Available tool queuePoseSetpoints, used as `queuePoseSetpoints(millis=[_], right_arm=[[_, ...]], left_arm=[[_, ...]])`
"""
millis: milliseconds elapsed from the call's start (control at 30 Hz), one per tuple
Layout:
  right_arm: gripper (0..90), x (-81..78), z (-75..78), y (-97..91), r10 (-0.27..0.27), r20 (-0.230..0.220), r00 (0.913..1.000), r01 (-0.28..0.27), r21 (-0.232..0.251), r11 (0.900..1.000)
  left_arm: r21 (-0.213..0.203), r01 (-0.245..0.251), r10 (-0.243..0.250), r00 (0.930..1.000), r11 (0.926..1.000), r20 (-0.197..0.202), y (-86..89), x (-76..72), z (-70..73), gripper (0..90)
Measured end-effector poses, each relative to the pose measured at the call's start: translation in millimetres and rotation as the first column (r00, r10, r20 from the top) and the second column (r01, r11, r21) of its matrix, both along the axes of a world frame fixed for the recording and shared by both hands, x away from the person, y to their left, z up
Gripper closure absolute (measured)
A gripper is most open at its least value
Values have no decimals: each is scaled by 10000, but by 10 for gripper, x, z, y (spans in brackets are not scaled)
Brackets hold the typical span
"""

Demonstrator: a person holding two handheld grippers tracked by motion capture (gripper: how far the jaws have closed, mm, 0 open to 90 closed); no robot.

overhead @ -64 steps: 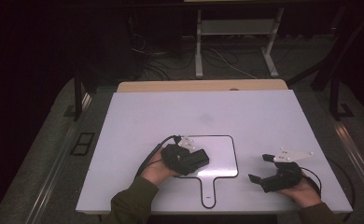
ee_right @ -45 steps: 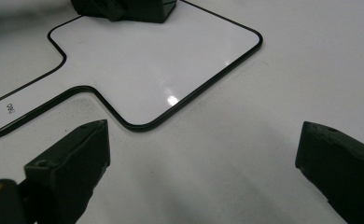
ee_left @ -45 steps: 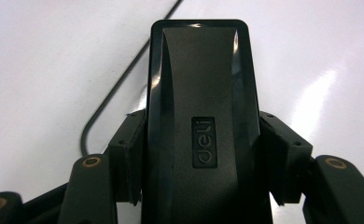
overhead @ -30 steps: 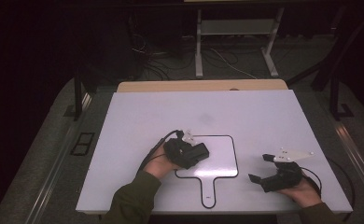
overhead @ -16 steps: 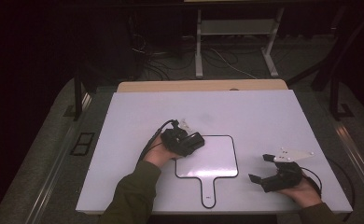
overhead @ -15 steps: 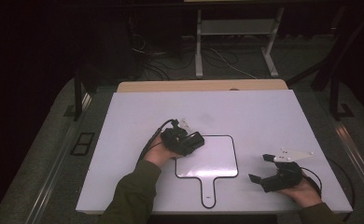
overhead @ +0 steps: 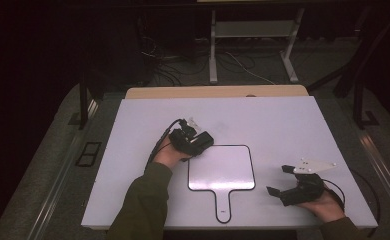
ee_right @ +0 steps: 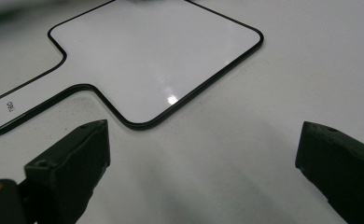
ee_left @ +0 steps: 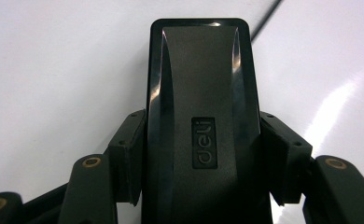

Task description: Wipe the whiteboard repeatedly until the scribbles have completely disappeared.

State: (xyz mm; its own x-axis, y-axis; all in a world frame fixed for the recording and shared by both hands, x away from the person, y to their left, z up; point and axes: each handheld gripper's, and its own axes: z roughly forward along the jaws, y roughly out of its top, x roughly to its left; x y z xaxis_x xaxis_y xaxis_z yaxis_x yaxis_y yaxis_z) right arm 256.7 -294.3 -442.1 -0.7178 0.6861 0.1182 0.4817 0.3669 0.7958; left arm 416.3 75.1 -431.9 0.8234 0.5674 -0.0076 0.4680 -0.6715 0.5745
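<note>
Nearest the person, the right gripper point(overhead: 297, 186) rested low on the white surface point(overhead: 283, 125), to the right of the paddle-shaped whiteboard point(overhead: 222, 170) and well apart from it. Its jaws stood wide with nothing between them; in the right gripper view they framed bare surface, with the whiteboard point(ee_right: 157, 60) lying just beyond.

The whiteboard lay flat, its short handle pointing toward the person and its black-edged square panel extending away.

Farther off, the left gripper point(overhead: 195, 141) sat at the whiteboard's far left corner, its jaws clamped on a black eraser point(overhead: 202, 142). In the left gripper view the pads point(ee_left: 129, 154) pressed both long sides of the eraser point(ee_left: 201, 121), whose long axis ran straight out along the jaws. From above, the eraser pointed to the right and slightly toward the person, its tip over the whiteboard's black edge.

Beyond the surface, the floor held loose cables point(overhead: 233, 62) and a white stand point(overhead: 253, 40).
</note>
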Motion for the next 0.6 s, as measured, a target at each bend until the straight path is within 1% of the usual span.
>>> queuePoseSetpoints(millis=[33,67,167,233,267,333,433,533,600], right_arm=[[19,0,0,-1,-2,-3,10000,2,6,10000],[19,0,0,-2,-2,-5,10000,2,6,10000],[19,0,0,-4,-22,-4,10000,22,14,10000],[19,1,-1,-2,-8,-10,10000,8,14,10000],[19,2,-2,-1,5,-13,10000,-5,0,10000],[19,3,-2,1,1,-20,10000,-1,6,10000],[19,2,-2,3,-4,-15,10000,4,1,10000],[19,1,-3,6,-2,-7,10000,2,-18,10000],[19,0,-2,6,-7,-2,10000,7,-9,10000]], left_arm=[[-79,-48,48,10000,10000,-24,7,7,-4,390],[-86,19,-19,10000,10000,-17,15,14,-4,390],[30,9,-9,10000,10000,-15,-7,-25,2,390],[221,223,-223,9998,9995,-3,-23,-60,14,390],[185,280,-280,9996,9994,20,-35,-85,10,390],[273,399,-400,9992,9988,35,-50,-128,15,390],[261,489,-491,9988,9985,50,-50,-141,14,390],[193,356,-357,9994,9992,42,-32,-101,12,390],[271,157,-159,9999,9995,55,-19,-63,16,390]])
